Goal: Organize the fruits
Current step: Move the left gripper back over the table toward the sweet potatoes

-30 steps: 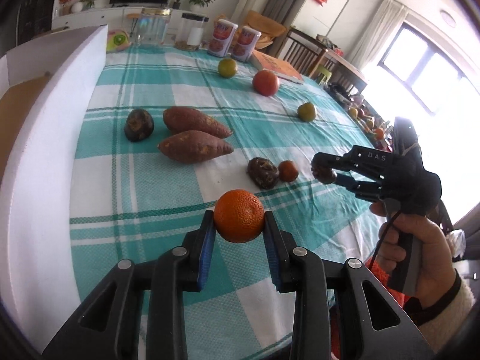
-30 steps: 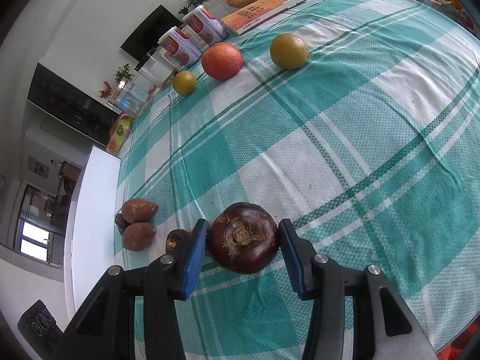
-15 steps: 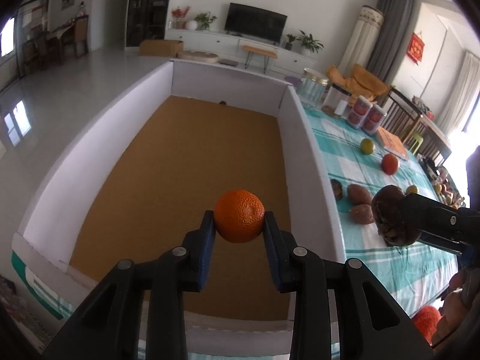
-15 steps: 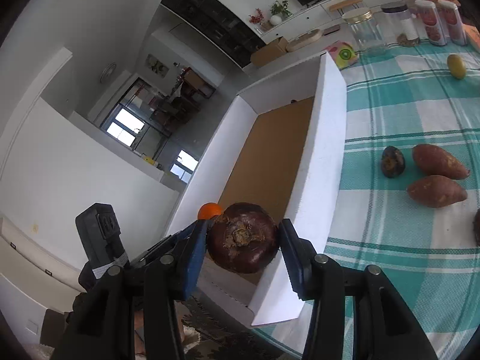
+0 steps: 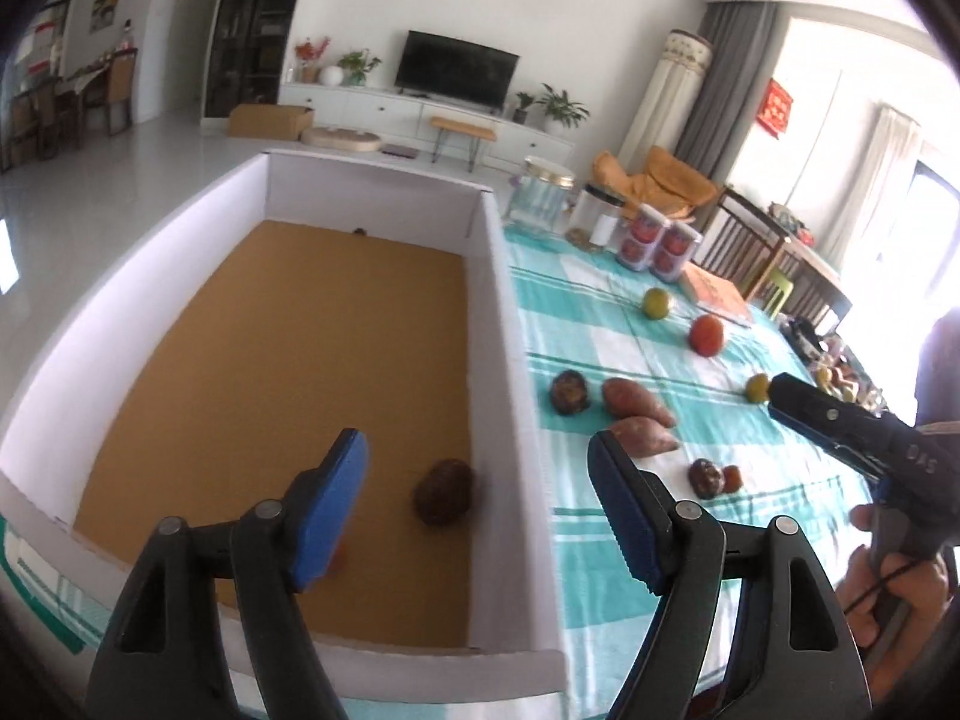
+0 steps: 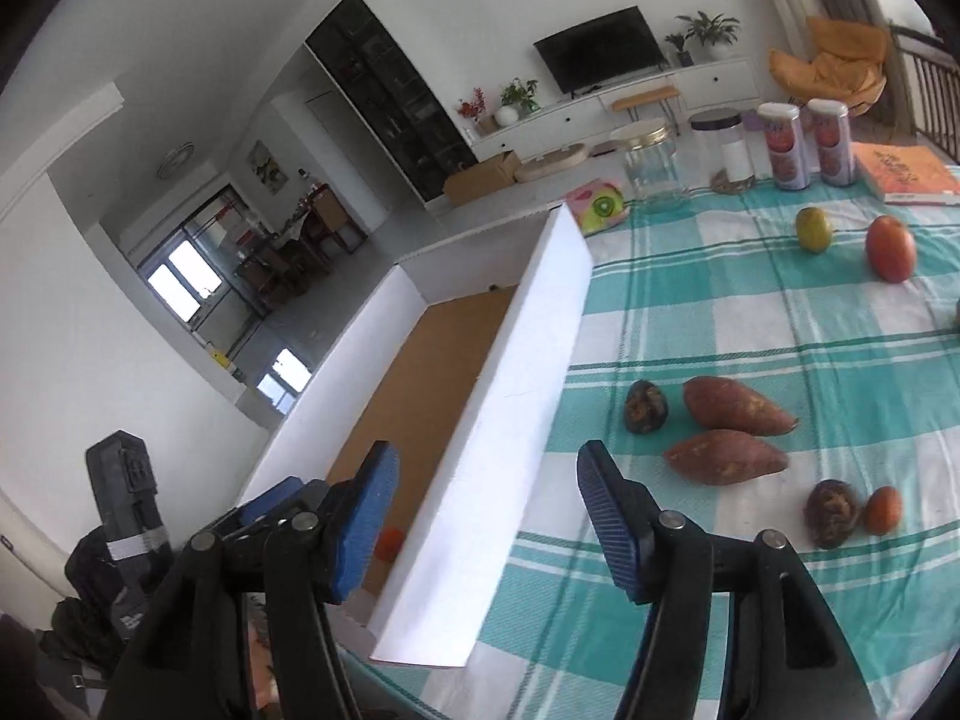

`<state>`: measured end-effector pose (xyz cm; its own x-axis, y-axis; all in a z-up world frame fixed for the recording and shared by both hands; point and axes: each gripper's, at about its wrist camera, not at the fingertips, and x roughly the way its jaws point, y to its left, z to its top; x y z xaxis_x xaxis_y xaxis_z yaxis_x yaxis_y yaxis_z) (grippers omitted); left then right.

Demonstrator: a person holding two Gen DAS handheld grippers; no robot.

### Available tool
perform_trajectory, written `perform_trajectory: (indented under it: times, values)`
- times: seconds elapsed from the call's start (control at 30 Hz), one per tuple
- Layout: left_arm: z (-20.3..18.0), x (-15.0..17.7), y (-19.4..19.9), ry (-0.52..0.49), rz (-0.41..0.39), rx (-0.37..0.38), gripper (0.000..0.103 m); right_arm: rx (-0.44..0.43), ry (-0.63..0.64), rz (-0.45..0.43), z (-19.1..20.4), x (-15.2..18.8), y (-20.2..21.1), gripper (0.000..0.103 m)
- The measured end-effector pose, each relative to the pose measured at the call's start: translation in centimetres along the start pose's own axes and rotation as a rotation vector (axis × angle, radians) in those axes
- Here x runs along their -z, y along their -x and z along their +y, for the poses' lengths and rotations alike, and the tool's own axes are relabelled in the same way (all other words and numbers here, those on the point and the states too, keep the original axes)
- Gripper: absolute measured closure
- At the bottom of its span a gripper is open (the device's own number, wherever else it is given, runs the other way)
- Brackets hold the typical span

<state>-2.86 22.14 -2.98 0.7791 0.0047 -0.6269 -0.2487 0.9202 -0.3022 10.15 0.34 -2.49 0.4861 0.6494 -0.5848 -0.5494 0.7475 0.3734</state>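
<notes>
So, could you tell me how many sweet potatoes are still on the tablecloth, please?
2. One sweet potato lies right of the dark round fruit; the other sweet potato lies just in front of the first, nearer the grippers. None shows in the white box, though its floor is partly hidden.

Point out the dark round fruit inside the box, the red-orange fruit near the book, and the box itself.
dark round fruit (image 5: 444,492), left wrist view, middle of its top.
red-orange fruit (image 6: 890,249), right wrist view, centre of its side.
box (image 6: 528,390), right wrist view, white outer wall.

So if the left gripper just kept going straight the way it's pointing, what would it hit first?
Most likely the brown cardboard floor of the white box, close to the dark round fruit lying there. The left gripper is open and empty; depth is uncertain.
</notes>
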Motion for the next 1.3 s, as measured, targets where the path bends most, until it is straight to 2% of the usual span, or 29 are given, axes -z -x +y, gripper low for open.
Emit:
perform_trajectory:
  times: [0.07,0.13,0.2,0.27,0.33,0.43,0.67,0.87,1.3]
  values:
    - [-3.7,1.2,-0.7,-0.073,0.031,0.101,0.021,0.178,0.006,-0.045,-4.2,1.4,1.5,0.034]
    - [-7.3,3.0,-2.4,-0.157,0.097,0.171,0.021,0.319,-0.039,-0.049,-8.9,3.3,2.2,0.034]
    - [-9.9,4.9,-4.7,-0.210,0.147,0.217,0.021,0.403,-0.108,-0.037,-13.0,5.2,2.9,0.034]
    - [-11.8,6.2,-7.4,-0.245,0.196,0.209,0.021,0.449,-0.183,-0.019,-16.2,7.0,3.1,0.034]
    - [-12.6,7.2,-9.7,-0.272,0.216,0.183,0.021,0.433,-0.294,-0.028,-18.1,7.9,3.8,0.034]
    - [-12.7,7.8,-12.2,-0.294,0.225,0.112,0.021,0.446,-0.304,-0.103,-17.9,7.8,6.1,0.034]
    - [-11.8,7.7,-15.0,-0.294,0.203,0.016,0.021,0.510,-0.261,-0.023,-17.1,8.6,3.9,0.033]
    - [-12.3,7.9,-15.2,-0.321,0.201,-0.010,0.021,0.530,-0.256,0.014,-17.4,8.8,3.2,0.031]
    - [-12.7,8.2,-15.4,-0.358,0.214,-0.045,0.017,0.478,-0.314,0.026,-18.4,8.9,3.3,0.028]
